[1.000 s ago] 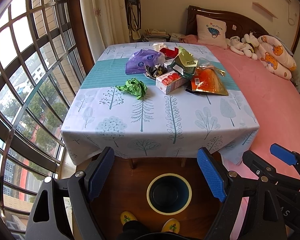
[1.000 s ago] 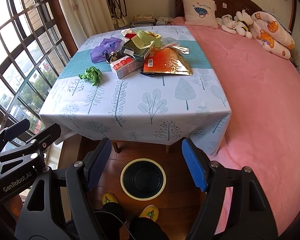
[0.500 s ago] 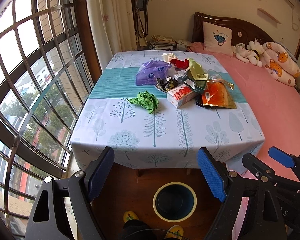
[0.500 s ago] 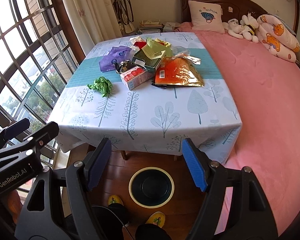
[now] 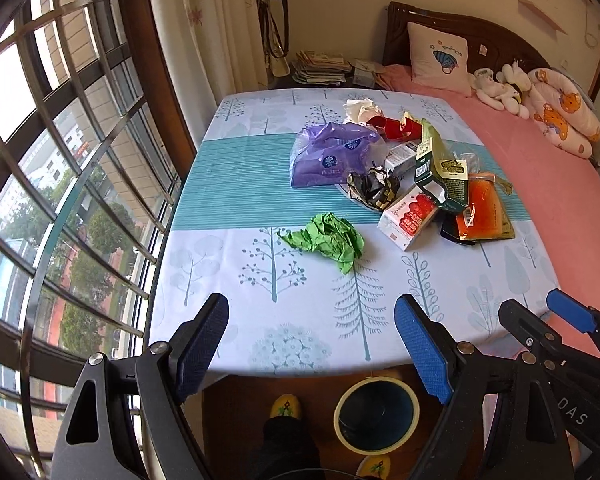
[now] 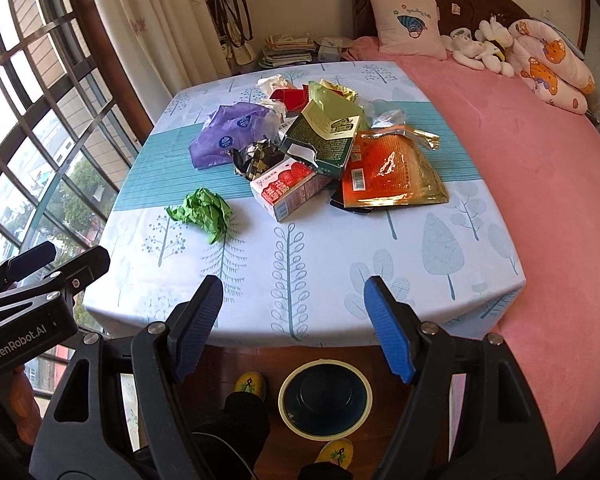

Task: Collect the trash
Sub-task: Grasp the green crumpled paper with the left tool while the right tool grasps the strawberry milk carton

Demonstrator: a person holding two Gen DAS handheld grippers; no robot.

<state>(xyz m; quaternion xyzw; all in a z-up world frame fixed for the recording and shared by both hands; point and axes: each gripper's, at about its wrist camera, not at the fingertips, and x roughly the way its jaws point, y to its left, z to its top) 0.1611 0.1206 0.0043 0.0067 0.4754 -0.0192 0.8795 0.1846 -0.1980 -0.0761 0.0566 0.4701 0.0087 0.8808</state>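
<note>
Trash lies on the tree-print tablecloth (image 5: pixel 260 184) (image 6: pixel 460 240): a crumpled green paper (image 5: pixel 328 238) (image 6: pixel 204 212), a red-and-white carton (image 5: pixel 408 216) (image 6: pixel 288 188), a purple bag (image 5: pixel 332 154) (image 6: pixel 232 132), a green box (image 5: pixel 444 176) (image 6: pixel 328 136), an orange foil pouch (image 5: pixel 484 208) (image 6: pixel 392 168) and a dark crumpled wrapper (image 5: pixel 374 190) (image 6: pixel 256 158). A dark bin with a cream rim (image 5: pixel 376 414) (image 6: pixel 326 400) stands on the floor below the table's near edge. My left gripper (image 5: pixel 312 348) and my right gripper (image 6: pixel 292 326) hover open and empty over that near edge.
A pink bed (image 6: pixel 520 160) with a cushion and plush toys adjoins the table on the right. A barred window (image 5: pixel 60 160) and curtain run along the left. Stacked books (image 5: pixel 320 66) sit behind the table. The person's yellow slippers (image 6: pixel 252 386) flank the bin.
Both grippers have moved forward toward the table, so the trash looks nearer and the bin has slid toward the bottom edge. Both stay open.
</note>
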